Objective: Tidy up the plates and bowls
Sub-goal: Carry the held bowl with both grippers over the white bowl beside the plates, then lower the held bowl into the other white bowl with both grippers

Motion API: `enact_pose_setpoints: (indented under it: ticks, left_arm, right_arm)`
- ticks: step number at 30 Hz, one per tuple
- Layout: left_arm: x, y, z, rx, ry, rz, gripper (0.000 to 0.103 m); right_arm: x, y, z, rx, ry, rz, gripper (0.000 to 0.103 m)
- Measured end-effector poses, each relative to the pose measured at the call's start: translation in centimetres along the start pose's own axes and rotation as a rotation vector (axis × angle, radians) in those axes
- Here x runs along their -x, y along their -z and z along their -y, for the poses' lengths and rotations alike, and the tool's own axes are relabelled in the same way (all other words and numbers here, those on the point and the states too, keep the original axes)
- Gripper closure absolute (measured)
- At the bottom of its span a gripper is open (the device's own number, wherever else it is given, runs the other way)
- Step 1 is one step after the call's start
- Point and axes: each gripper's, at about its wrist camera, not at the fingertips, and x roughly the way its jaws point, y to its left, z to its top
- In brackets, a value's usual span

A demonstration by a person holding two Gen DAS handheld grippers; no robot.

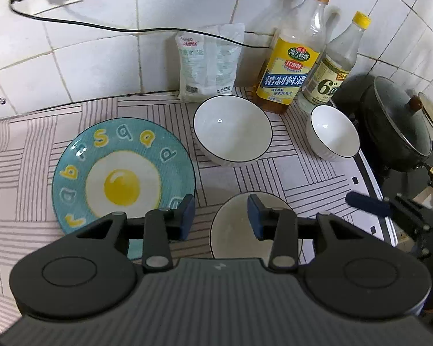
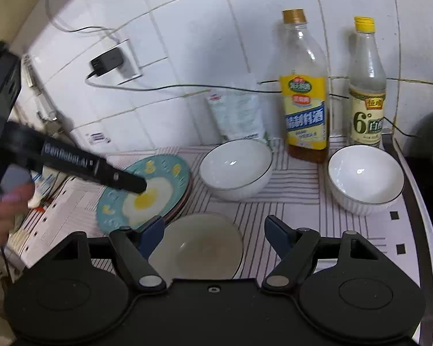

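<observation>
Left gripper: the left gripper (image 1: 220,216) is hanging above the counter, its blue pads standing a moderate way apart with nothing between them; under the gap the striped cloth (image 1: 29,173) is showing.
Right gripper: the right gripper (image 2: 213,230) is standing wide, holding nothing; its jaws are framing the grey bowl from above without touching it.
Egg plate: the blue plate (image 1: 121,170) with a fried egg picture and letters around the rim is lying flat on the cloth, on the left side. In the right wrist view it is sitting on top of other plates, whose edges are showing under it; how many I cannot tell.
Grey bowl: the grey bowl (image 2: 197,246) is standing upright on the cloth, nearest to the cameras, just beside the plate stack.
Large white bowl: the large white bowl (image 1: 232,129) with a dark rim is standing upright behind the grey bowl, near the white bag (image 1: 206,63).
Small white bowl: the small white bowl (image 1: 333,132) is standing further to the right, apart from the large one, in front of the bottles.
Bottles: the yellow-label bottle (image 1: 291,57) and the clear bottle (image 1: 332,69) are standing upright against the tiled wall (image 1: 101,57).
Pot: a dark pot with lid (image 1: 395,124) is sitting at the right edge.
Hand: a person's hand (image 2: 3,207) is gripping the left tool's handle at the left edge of the right wrist view.
Cable: a black cable (image 1: 115,27) is running from a wall plug along the tiles.
</observation>
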Motion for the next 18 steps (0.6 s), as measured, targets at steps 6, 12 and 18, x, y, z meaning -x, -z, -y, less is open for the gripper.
enact_pose_setpoints:
  ticks: [6, 12, 18]
  left_arm:
    - [-2.2, -2.5, -0.6, -0.029, -0.008, -0.023, 0.062]
    - [-5.8, -4.5, -2.0, -0.053, -0.053, -0.03, 0.062]
    - [-8.8, -6.5, -2.0, -0.098, -0.017, -0.015, 0.062]
  right_arm:
    - [-1.9, -2.6, 0.2, -0.031, 0.011, -0.007, 0.025]
    - [-5.9, -4.8, 1.7, -0.188, 0.014, -0.085, 0.027]
    - [-10.6, -4.8, 3.8, -0.306, 0.055, -0.134, 0.038]
